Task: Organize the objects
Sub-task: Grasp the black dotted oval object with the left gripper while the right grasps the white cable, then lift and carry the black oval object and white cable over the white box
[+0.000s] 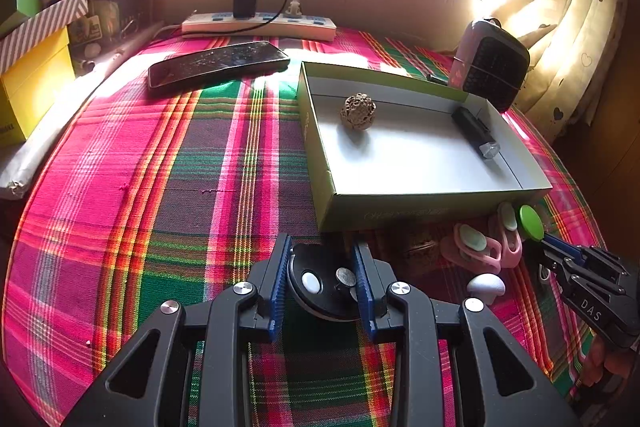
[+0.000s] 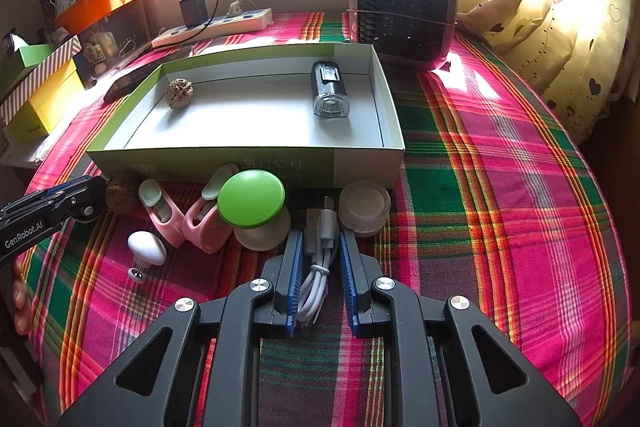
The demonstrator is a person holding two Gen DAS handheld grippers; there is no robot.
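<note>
- Black and glossy, a round disc-shaped gadget point(image 1: 324, 283) with a white button and a small metal stud sits gripped between the blue ribbed pads of the left gripper point(image 1: 323, 281); the jaws are narrowed onto its rim and it seems to hang just above the plaid cloth point(image 1: 160, 195)
- White coiled cable point(image 2: 318, 267) with a silver plug lies on the cloth between the fingers of the right gripper point(image 2: 319, 277); those jaws stand part open around it, with a gap on the right side, so I judge it not yet clamped
- To do this step well, close the right jaws on the bundled middle of the cable rather than the plug, since soft loops may slip or unravel (a low, square grip looks safest)
- Carry the disc level over the near wall of the cardboard box point(image 2: 248, 163) and set it on the bare white floor, apart from the knobbly walnut point(image 2: 179, 93) and the black bike light point(image 2: 330, 89) already inside
- Still waiting in front of the box, outside it: a smooth green dome-topped piece point(image 2: 251, 198), two pink rubbery clips point(image 2: 188, 217), a white egg-shaped knob point(image 2: 146, 247), a clear round jar point(image 2: 365, 205) and a second walnut point(image 2: 120, 195)
- Woven cloth is slightly rumpled and could drag light things along
</note>
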